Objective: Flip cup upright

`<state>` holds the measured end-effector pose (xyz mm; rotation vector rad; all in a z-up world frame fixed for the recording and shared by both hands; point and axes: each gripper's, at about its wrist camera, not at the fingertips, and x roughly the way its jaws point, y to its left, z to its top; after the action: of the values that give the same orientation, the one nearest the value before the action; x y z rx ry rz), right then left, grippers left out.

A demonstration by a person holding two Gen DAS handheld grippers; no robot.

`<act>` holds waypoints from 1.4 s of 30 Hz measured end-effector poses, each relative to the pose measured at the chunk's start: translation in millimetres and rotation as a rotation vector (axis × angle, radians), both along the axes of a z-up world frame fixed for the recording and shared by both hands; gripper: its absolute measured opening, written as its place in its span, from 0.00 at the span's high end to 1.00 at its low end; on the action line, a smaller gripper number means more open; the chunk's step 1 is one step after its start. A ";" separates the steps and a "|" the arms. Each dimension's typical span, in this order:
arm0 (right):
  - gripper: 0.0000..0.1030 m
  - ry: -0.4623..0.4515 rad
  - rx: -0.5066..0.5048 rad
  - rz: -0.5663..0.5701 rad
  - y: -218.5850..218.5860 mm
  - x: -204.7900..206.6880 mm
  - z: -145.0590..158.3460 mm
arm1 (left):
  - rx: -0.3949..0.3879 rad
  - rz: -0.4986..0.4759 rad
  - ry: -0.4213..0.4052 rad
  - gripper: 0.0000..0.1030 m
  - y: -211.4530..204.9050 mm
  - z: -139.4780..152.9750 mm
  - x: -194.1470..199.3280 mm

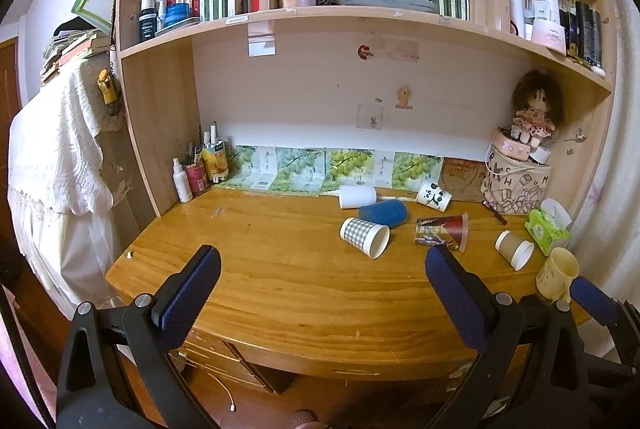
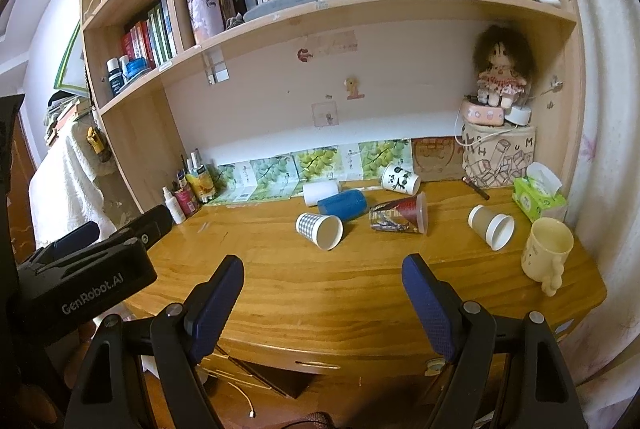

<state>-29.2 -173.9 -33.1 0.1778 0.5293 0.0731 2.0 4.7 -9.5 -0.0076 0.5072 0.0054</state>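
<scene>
Left wrist view: left claw (image 1: 322, 271) spread wide, nothing between the blue pads, hovering over the near edge of the wooden table (image 1: 280, 269). Several cups lie on their sides toward the back right: grey-checked paper cup (image 1: 365, 235) with its mouth toward the camera, blue cylindrical cup (image 1: 383, 213) just behind it, white plain cup (image 1: 357, 197) touching the blue one at the rear, panda-print paper cup (image 1: 434, 195), red clear-plastic cup with crumpled wrapper (image 1: 442, 231), brown paper cup with white rim (image 1: 514, 249). Cream ceramic mug (image 1: 557, 275) stands upright at the right edge. A tip of the other claw shows just beyond it.

Right wrist view: right claw (image 2: 323, 289) also spread, empty, held over the near table edge. Same cups, all well apart from the pads. Checked cup sits nearest, ahead and roughly on the centreline.

Step, as I judge it: approach only, no cup contacted. Which cup is meant isn't stated; the checked one looks likeliest. Next move calls for reaching forward, closing on the cup wall near the rim, then rotating the mouth upward and setting it down.

View differences: right view shows the left tool's black body with "GenRobot.AI" lettering (image 2: 86, 283) at its left side; left view does not. Left view shows the white lace cloth (image 1: 56, 165) at left more fully.
</scene>
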 end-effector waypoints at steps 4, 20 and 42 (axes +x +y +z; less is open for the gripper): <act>0.20 0.029 0.010 0.005 0.0 0.7 -3.2 | 0.000 -0.004 0.025 0.01 -0.9 -2.4 0.3; 0.20 0.174 0.124 -0.064 -26.9 13.0 -24.7 | -0.015 -0.061 0.165 0.01 -10.8 -20.7 19.8; 0.20 0.441 0.285 -0.308 -87.9 29.2 -72.0 | -0.002 -0.398 0.445 0.01 -74.5 -57.2 84.9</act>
<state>0.1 -261.8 -105.1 0.5594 0.9243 -0.1973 86.9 -69.8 -66.8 0.0947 0.9466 -0.3901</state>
